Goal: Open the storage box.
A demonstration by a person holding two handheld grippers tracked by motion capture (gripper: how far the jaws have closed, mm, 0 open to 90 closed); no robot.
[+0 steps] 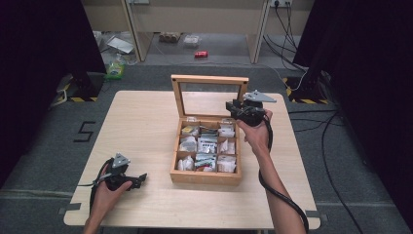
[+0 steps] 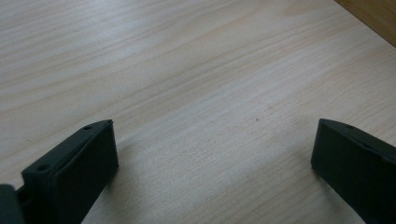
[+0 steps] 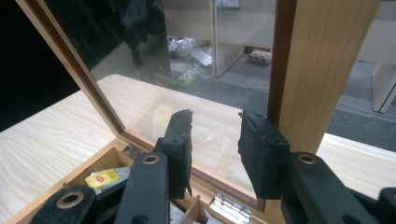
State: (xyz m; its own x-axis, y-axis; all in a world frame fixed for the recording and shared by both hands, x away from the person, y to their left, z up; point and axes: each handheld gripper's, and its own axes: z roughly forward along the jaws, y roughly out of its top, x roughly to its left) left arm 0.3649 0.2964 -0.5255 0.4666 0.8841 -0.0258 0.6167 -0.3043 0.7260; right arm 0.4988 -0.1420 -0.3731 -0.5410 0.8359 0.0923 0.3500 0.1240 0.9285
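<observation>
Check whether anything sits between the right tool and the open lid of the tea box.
Nothing visible does. The right tool, jaws apart and empty, faces the glass-paned wooden lid of the compartmented wooden tea box with clear air between them.

- Box (image 1: 205, 176): light honey-brown wood, darker reddish inner lid (image 3: 285, 60) trim.
- Table (image 1: 141, 122): pale, streaked grain.
- Right gripper (image 3: 215, 140), left gripper (image 2: 212, 154): black.
- Packet (image 3: 103, 178) at seven o'clock: yellow.
</observation>
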